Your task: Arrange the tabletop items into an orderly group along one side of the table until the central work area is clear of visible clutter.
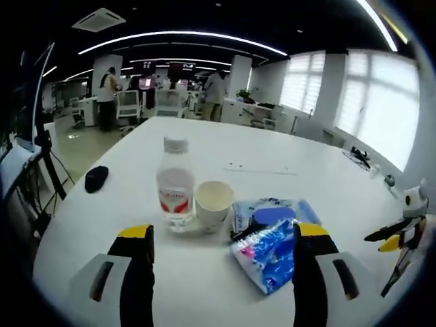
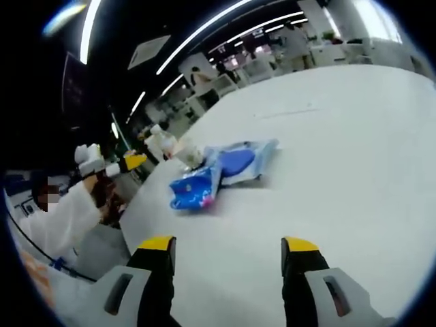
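Observation:
In the left gripper view a clear water bottle (image 1: 175,182) with a red label stands on the white table (image 1: 272,157), a paper cup (image 1: 213,204) right beside it. Two blue plastic packets (image 1: 270,238) lie to the right of the cup, overlapping. A small black object (image 1: 96,178) rests near the table's left edge. My left gripper (image 1: 223,242) is open just short of the cup and packets. In the right gripper view the blue packets (image 2: 218,174) lie ahead, with the bottle (image 2: 160,144) and cup (image 2: 193,155) beyond them. My right gripper (image 2: 228,248) hangs open over bare table.
The other gripper (image 1: 402,231) comes in at the right edge of the left gripper view, and a gripper held by a person in a white sleeve (image 2: 109,167) shows at the left of the right gripper view. Desks, chairs and people stand in the office behind.

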